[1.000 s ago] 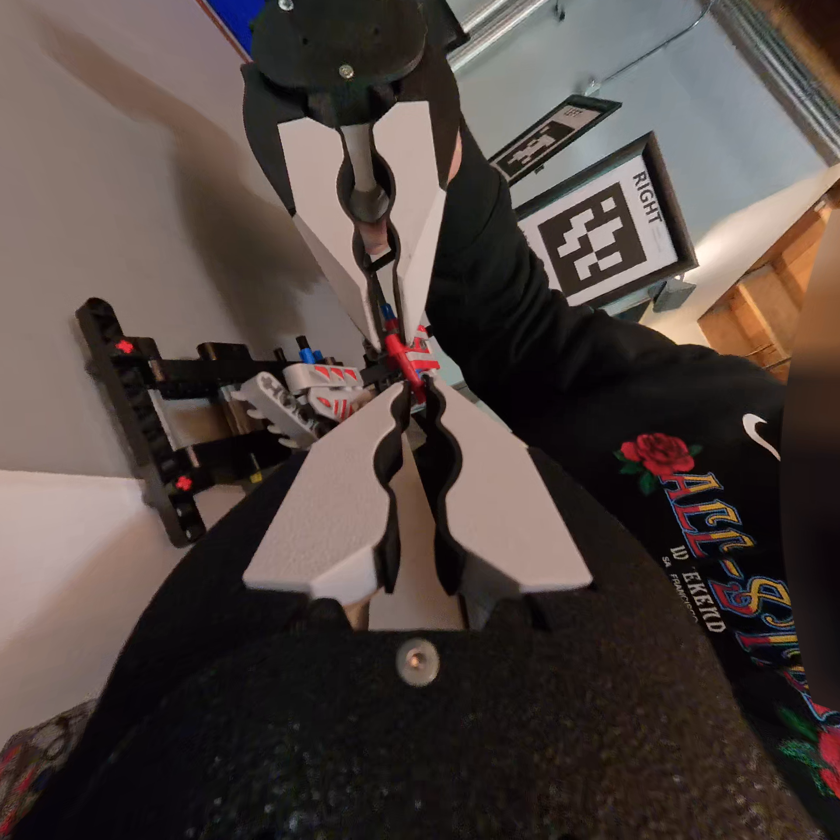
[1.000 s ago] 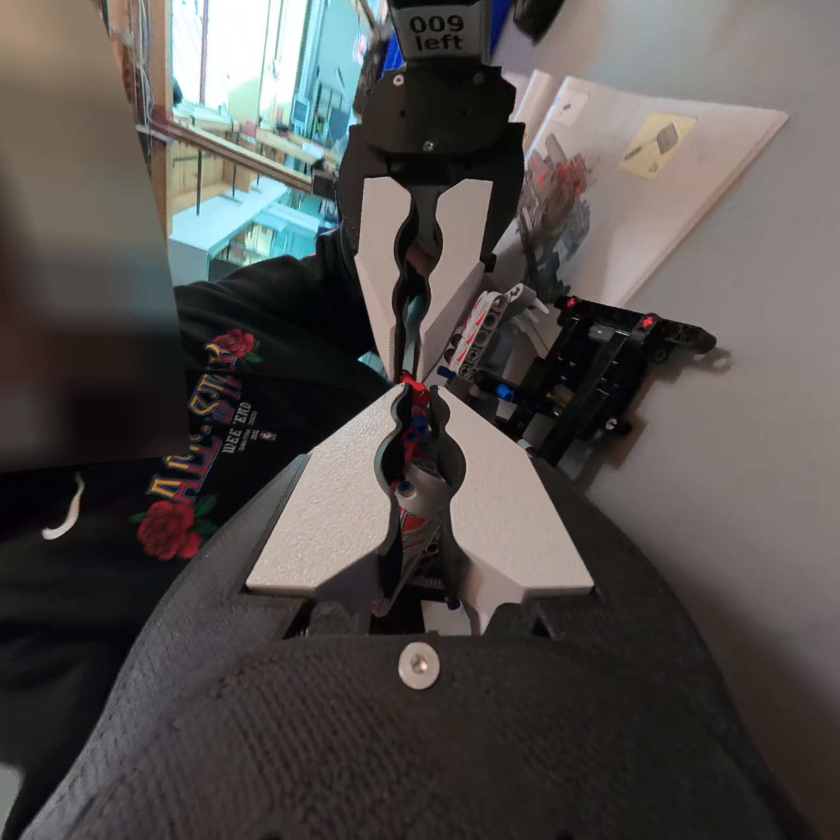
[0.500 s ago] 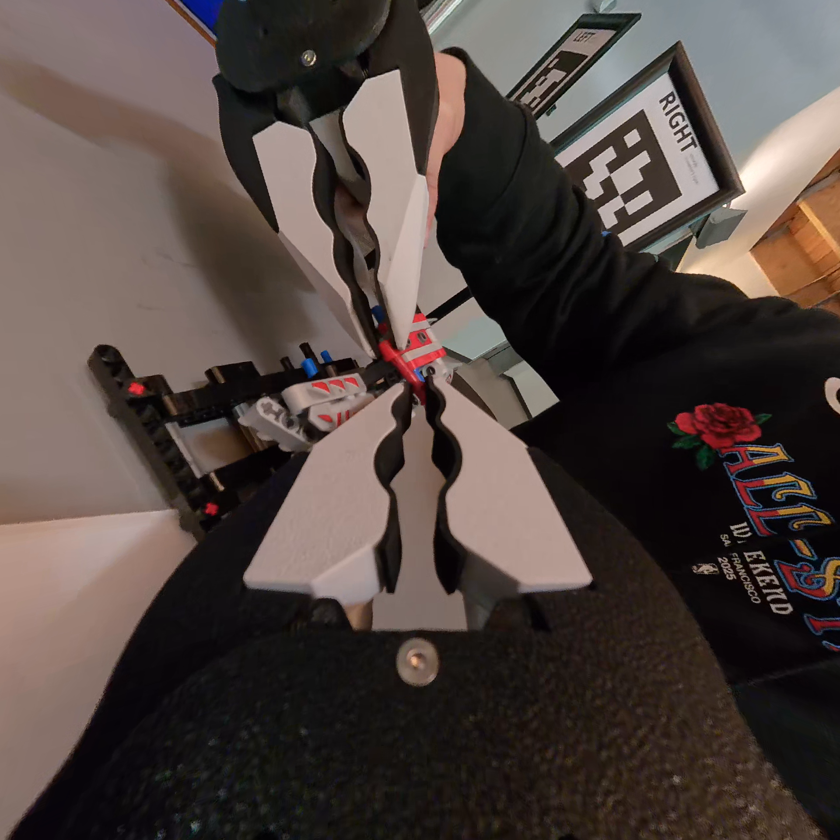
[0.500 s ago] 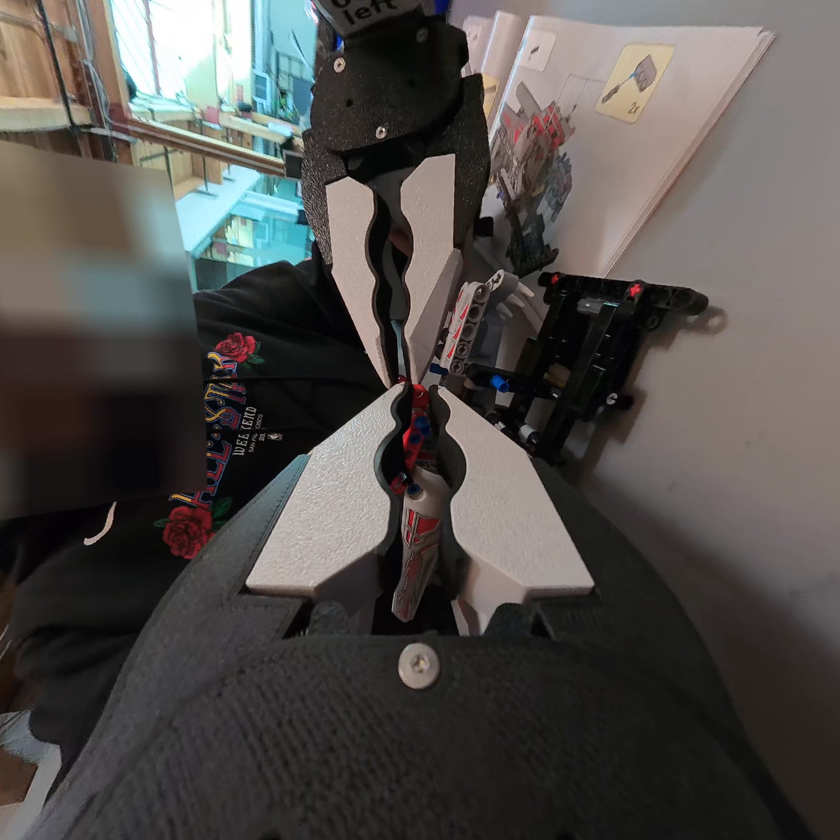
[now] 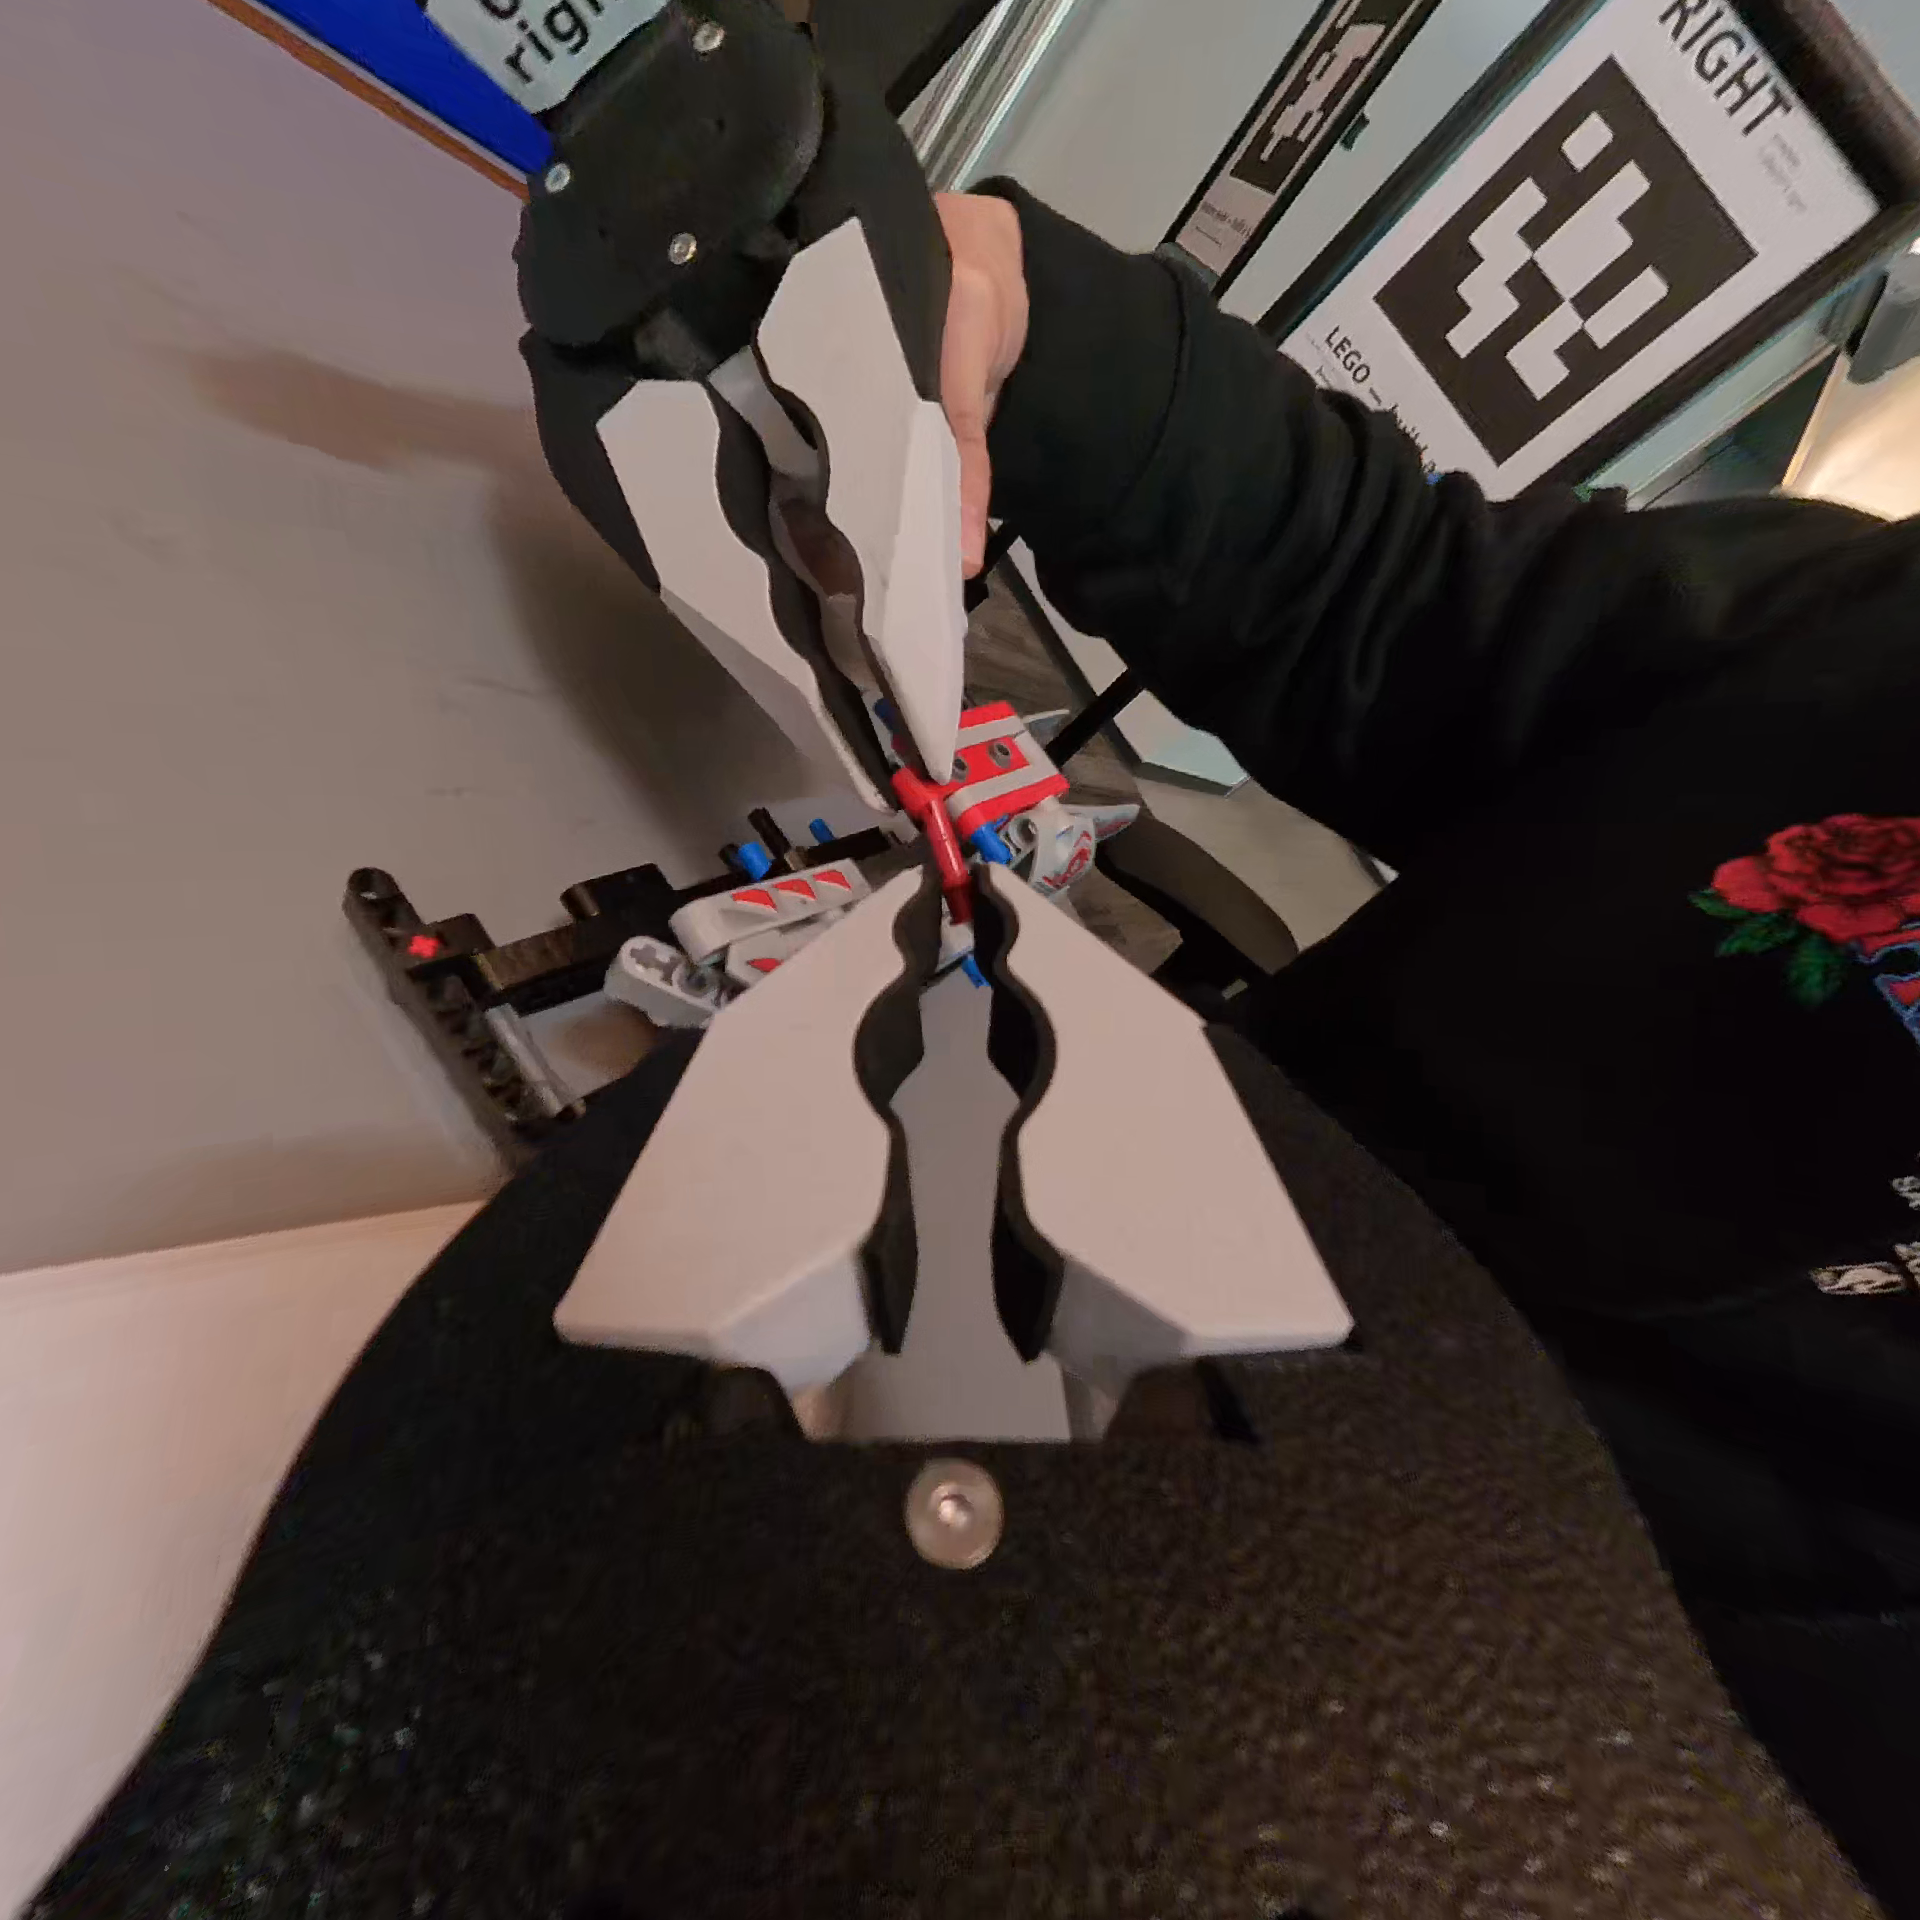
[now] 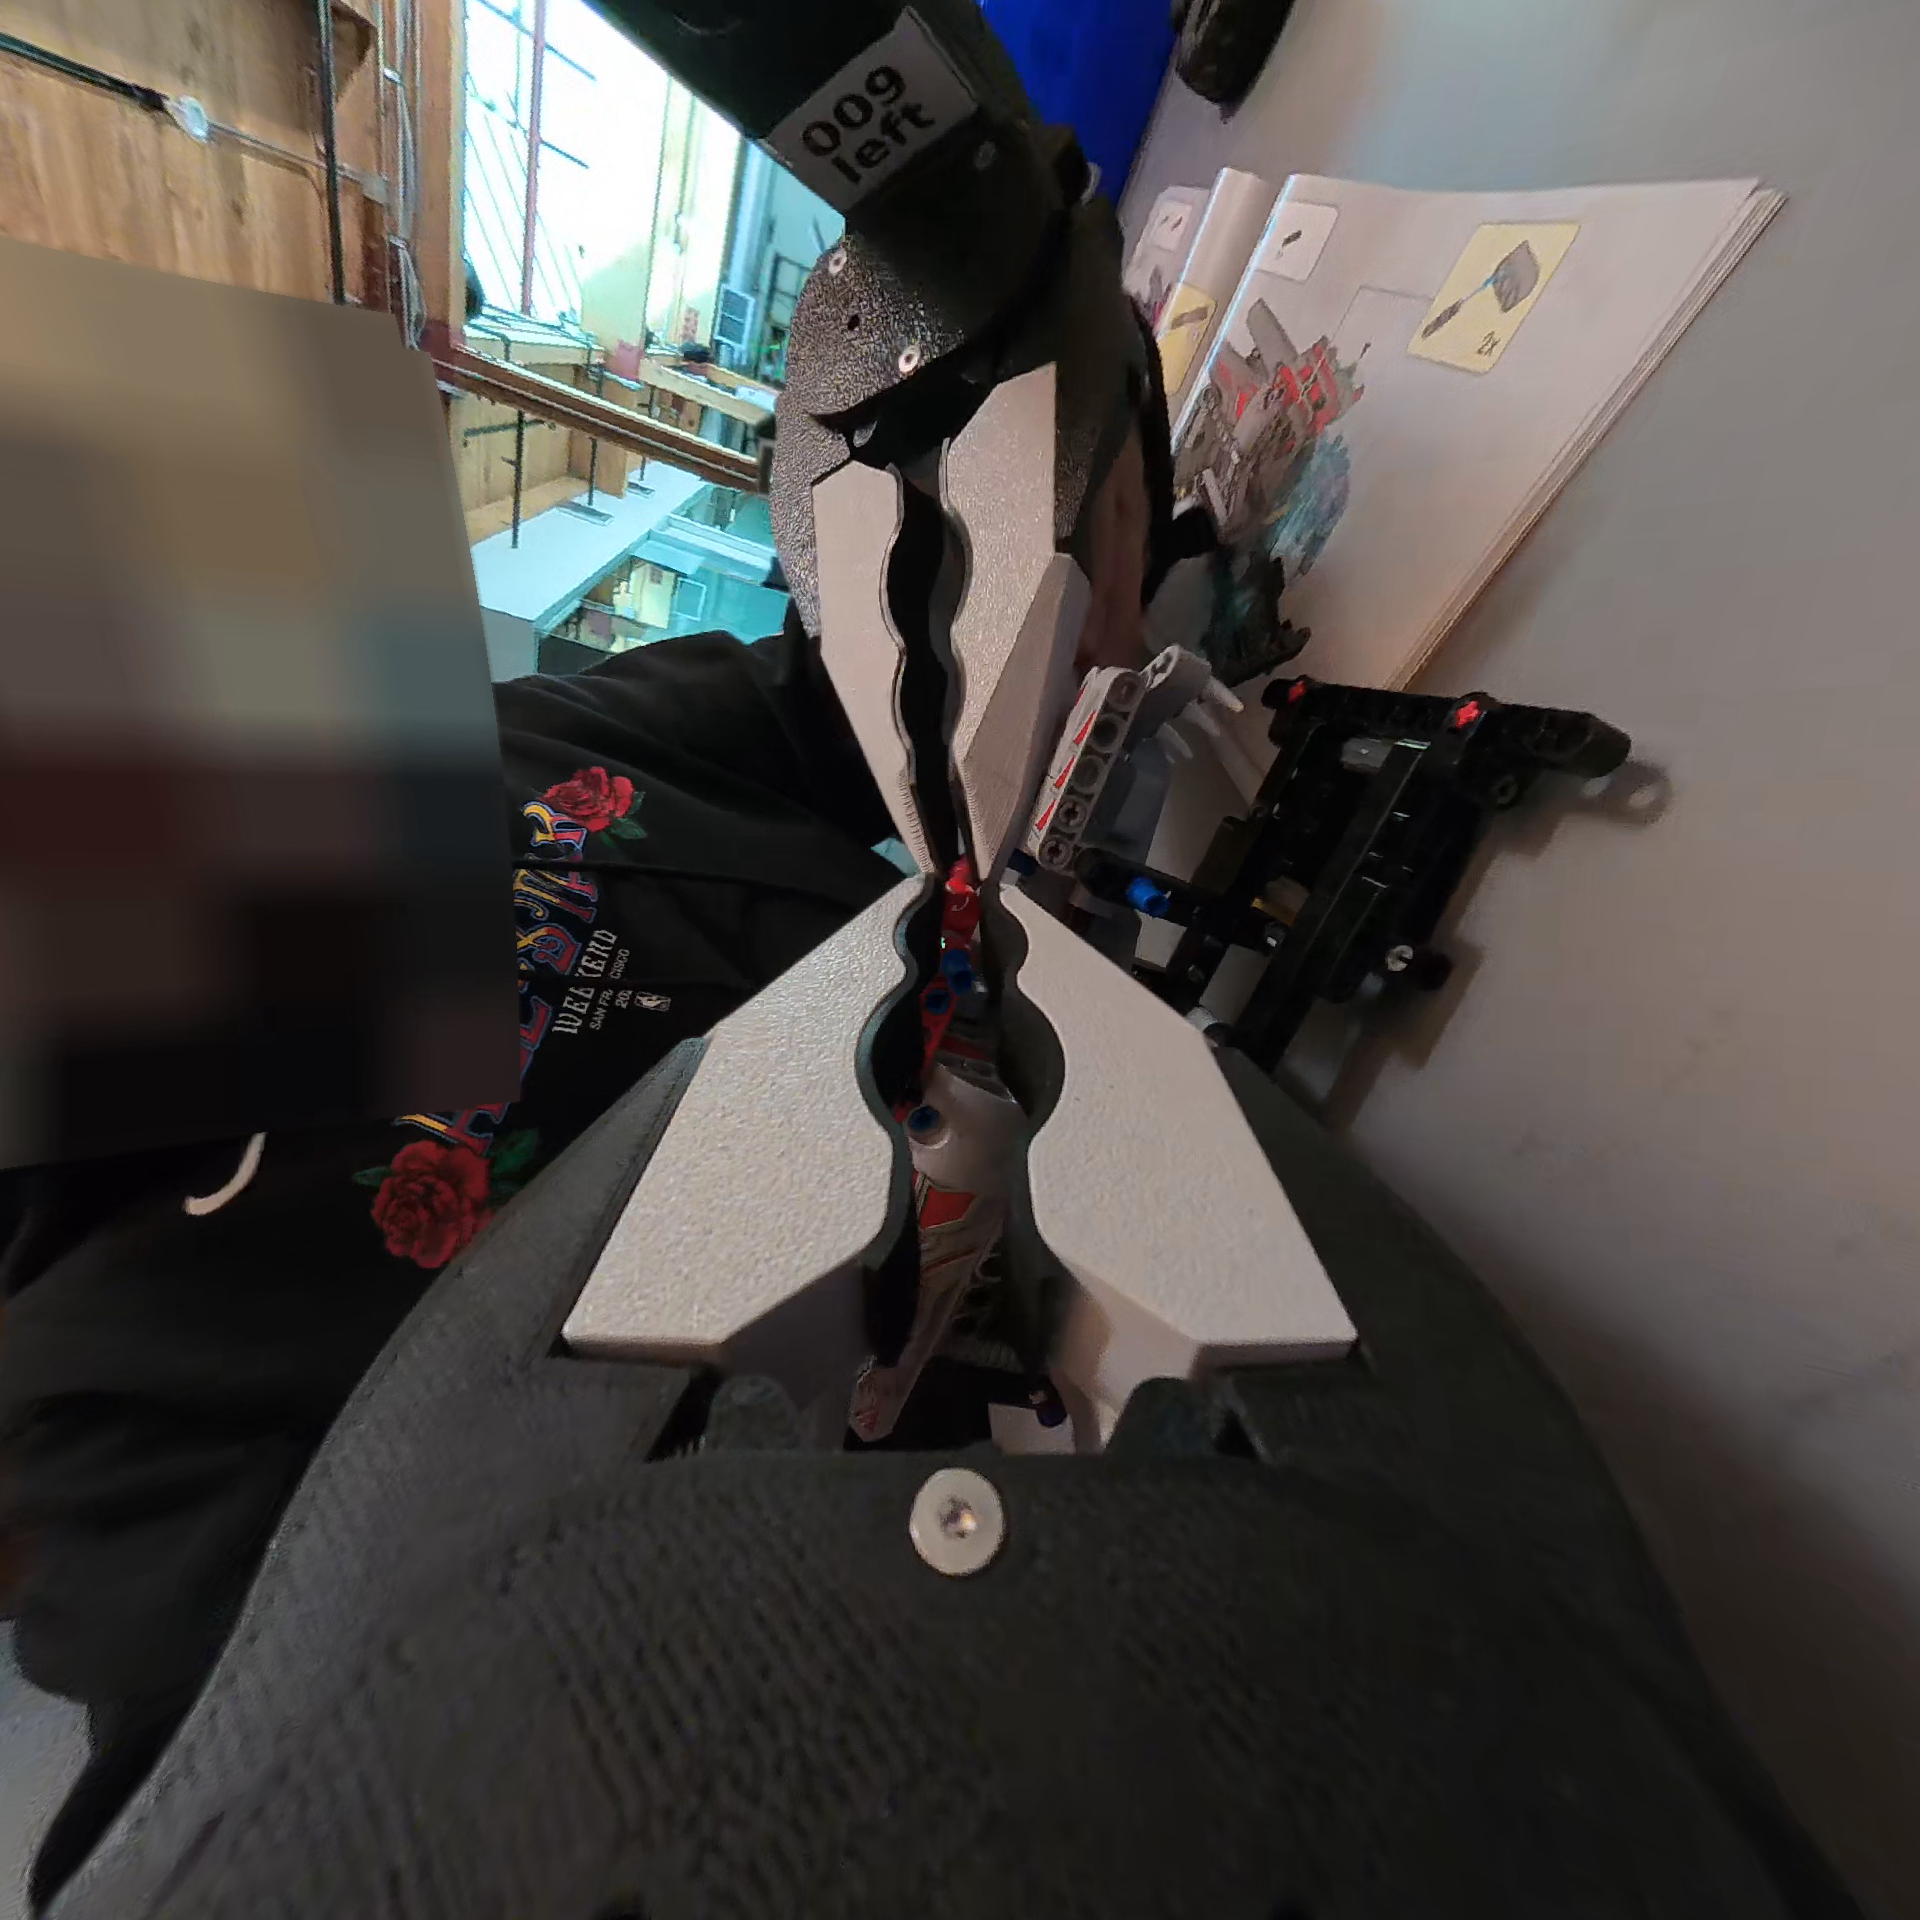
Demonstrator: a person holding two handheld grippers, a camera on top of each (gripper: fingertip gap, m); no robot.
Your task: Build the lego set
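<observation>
Between both grippers' fingers (image 5: 1091, 1039), red pin (image 5: 943, 844) lengthwise, left gripper (image 5: 951, 894) pinching

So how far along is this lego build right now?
Partly done. A black frame with grey and red panels is already assembled and lies on the table. In hand: the right gripper holds a red and grey sub-assembly, and the left gripper pinches a small red connector at its tip. Still left: joining this piece to the frame, going by the open instruction booklet.
</observation>
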